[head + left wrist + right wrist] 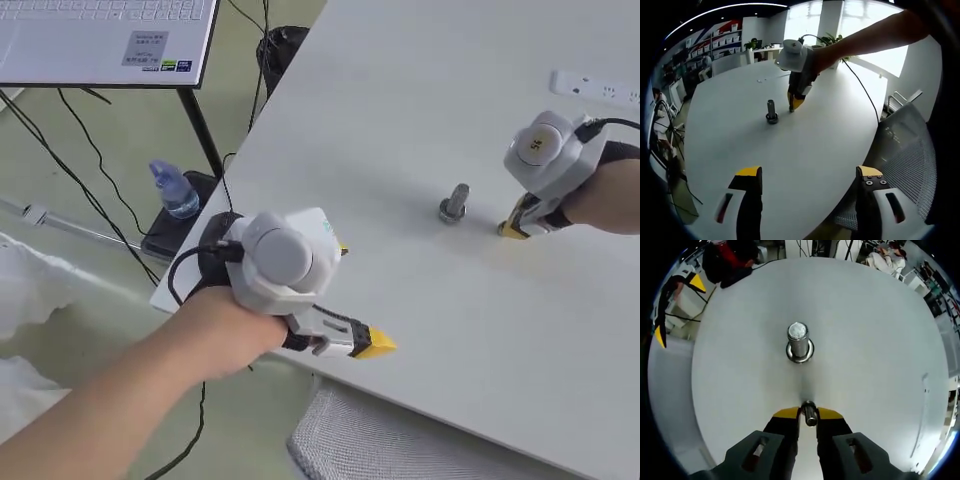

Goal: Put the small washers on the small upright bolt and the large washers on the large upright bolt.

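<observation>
Tabletop (420, 90): white and broad; both bolts are out on its open middle.
Left gripper (372, 345): held over the near edge of the tabletop, well apart from the bolts. Its jaws are spread wide with nothing between them.
Right gripper (514, 230): tips angled down to the tabletop just beside the large bolt. Its jaws are clenched on the small bolt.
Large bolt (800, 340): stands upright and free, thread upward. I cannot tell whether the ring at its foot is its own head or a washer.
Small bolt (810, 415): pinched between the yellow tips, near the large bolt but not touching it. Whether its foot rests on the tabletop is hidden.
Step in hand: probably standing the small bolt up beside the large one; threading of washers looks not yet begun.
Next move: seat the small bolt flat and upright, then part the jaws gently so it does not tip.
</observation>
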A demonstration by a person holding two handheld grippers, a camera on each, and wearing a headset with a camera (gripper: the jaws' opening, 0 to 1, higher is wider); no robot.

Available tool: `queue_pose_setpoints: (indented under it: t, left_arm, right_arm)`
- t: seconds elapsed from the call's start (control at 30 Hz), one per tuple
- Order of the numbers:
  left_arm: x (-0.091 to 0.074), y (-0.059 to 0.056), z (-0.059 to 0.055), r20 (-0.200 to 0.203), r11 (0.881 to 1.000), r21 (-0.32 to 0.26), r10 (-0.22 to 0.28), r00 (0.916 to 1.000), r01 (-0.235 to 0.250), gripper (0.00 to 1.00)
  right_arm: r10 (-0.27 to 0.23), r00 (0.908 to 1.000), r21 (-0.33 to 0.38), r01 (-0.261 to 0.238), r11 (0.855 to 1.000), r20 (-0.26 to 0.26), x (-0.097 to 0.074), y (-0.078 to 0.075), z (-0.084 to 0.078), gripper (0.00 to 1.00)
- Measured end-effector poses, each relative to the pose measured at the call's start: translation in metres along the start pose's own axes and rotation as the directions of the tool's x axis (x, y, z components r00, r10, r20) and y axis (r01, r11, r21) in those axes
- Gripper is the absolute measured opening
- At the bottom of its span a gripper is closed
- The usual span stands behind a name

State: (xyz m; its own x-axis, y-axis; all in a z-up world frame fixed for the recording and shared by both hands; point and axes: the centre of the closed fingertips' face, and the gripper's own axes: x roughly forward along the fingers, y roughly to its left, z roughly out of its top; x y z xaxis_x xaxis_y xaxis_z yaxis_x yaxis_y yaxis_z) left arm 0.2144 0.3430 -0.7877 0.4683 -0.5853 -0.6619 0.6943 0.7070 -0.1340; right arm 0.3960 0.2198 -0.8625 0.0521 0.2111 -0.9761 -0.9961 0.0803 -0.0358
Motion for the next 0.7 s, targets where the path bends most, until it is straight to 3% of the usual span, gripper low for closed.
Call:
queue_pose_setpoints:
  t: [0.37,0.5,0.7]
  left_arm:
    - [-0.0002,0.0005,-0.0020,-0.004,1.000,0.003,0.005,1.0000,-0.005,0.76]
    - [-0.0008,-0.0010,-0.0036,-0.006,1.000,-0.001,0.003,1.0000,-0.003,0.76]
    - [-0.0020,-0.0026,-0.0064,-0.010,1.000,-0.002,0.003,0.9999,-0.003,0.76]
  right_arm:
    - [-0.001,1.0000,-0.008,0.001,1.000,-0.005,-0.0023,0.0019,0.0013,0.14]
    - [0.004,1.0000,-0.003,-0.004,1.000,0.003,-0.0020,0.0030,0.0023,0.21]
    - [0.000,1.0000,-0.010,0.000,1.000,0.004,-0.0033,0.0022,0.0037,0.22]
